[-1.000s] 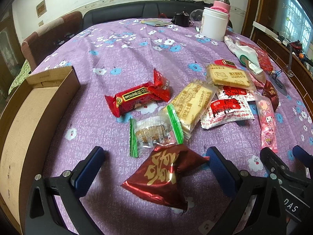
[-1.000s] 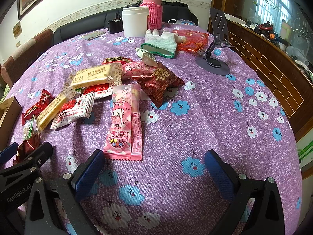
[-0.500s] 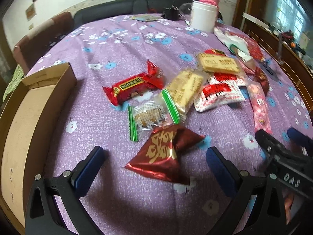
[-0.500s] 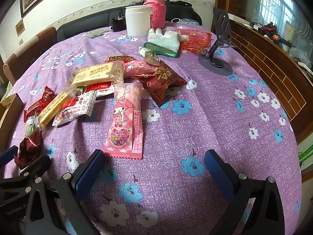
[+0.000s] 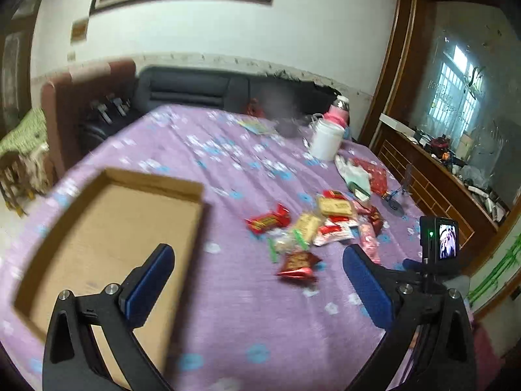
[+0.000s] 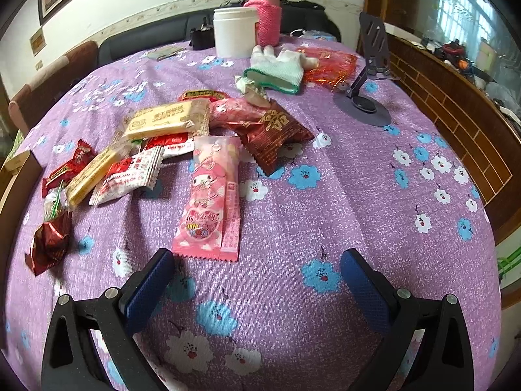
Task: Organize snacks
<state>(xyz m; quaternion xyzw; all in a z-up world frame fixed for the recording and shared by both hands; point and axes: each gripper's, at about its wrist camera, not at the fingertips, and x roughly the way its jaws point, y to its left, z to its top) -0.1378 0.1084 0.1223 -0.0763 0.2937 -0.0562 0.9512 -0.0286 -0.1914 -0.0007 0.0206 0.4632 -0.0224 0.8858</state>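
Observation:
Several snack packets lie in a loose heap on the purple flowered tablecloth. A pink cartoon packet lies just ahead of my right gripper, which is open and holds nothing. Near it are a dark red foil packet, a yellow biscuit pack and a red-and-white packet. In the blurred left wrist view my left gripper is open and raised above the table. A small dark red foil packet lies between its fingers' line of sight. The shallow cardboard box sits to the left.
A white tub, a pink-sleeved flask, a glove, a red bag and a grey phone stand stand at the far side. A dark sofa and wooden wall panel border the table.
The left gripper has pulled up and back from the dark red foil packet, so the box and the room now fill its view. The right gripper has edged slightly forward.

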